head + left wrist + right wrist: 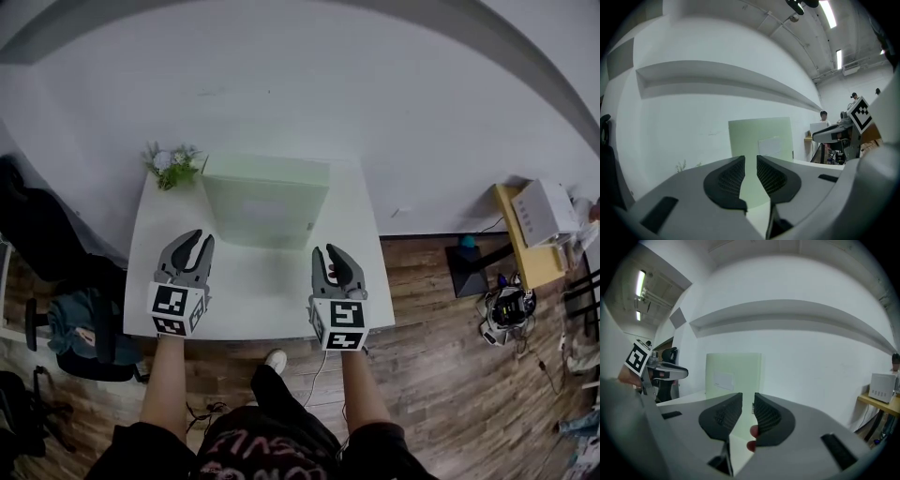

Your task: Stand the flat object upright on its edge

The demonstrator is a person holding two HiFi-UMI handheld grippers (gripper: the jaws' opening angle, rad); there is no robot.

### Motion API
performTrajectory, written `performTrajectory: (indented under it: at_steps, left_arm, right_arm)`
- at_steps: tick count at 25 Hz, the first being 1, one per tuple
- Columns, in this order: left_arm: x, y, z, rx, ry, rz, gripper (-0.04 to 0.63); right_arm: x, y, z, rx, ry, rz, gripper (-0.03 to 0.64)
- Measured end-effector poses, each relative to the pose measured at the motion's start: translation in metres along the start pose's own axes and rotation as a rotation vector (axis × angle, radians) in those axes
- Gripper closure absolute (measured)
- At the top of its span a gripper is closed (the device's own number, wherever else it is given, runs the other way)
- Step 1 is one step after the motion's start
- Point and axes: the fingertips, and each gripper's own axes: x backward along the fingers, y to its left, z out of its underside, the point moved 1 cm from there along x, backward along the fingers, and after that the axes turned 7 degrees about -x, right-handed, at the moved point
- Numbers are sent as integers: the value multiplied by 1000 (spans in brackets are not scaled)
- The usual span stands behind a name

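On the white table (253, 295): pale green flat box (267, 202) upright | left tongs (195, 240), right tongs (328, 253) nearly closed, empty.

The board (266, 201) stands on the table (253, 291), plant (172, 166) beside its left.

Soft, even room light, with a heavy fisheye bend in all three views.

I see bright strip lights (829, 14) overhead in the left gripper view and again in the right one, each with a little glare around it. The white wall (375, 112) looks flat and washed out. The pale green board (267, 202) throws only a faint shadow on the table (262, 291). My head view is slightly hazy and soft. Straight edges curve everywhere, and the corners of both gripper views go black.
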Motion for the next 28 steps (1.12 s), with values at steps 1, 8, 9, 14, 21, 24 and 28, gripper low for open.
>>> performTrajectory:
  at_steps: [1, 8, 9, 14, 21, 24, 28]
  left_arm:
    - [4, -1, -4, 0, -3, -2, 510]
    - [41, -13, -30, -7, -24, -13, 572]
    - [47, -14, -33, -7, -27, -20, 577]
    - [82, -21, -44, 1, -43, -28, 581]
    - [108, -32, -51, -7, -49, -10, 581]
    - [114, -31, -54, -2, -54, -14, 581]
    - [115, -32, -54, 5, -43, -33, 581]
  right_arm:
    - [5, -1, -3, 4, -2, 6, 534]
    - [45, 5, -22, 12, -25, 32, 582]
    - [51, 6, -26, 13, -31, 38, 584]
    - [89, 21, -34, 18, -46, 36, 586]
    - [112, 32, -34, 37, -37, 38, 589]
    - [114, 40, -38, 46, -39, 21, 589]
    - [111, 33, -39, 44, -33, 12, 589]
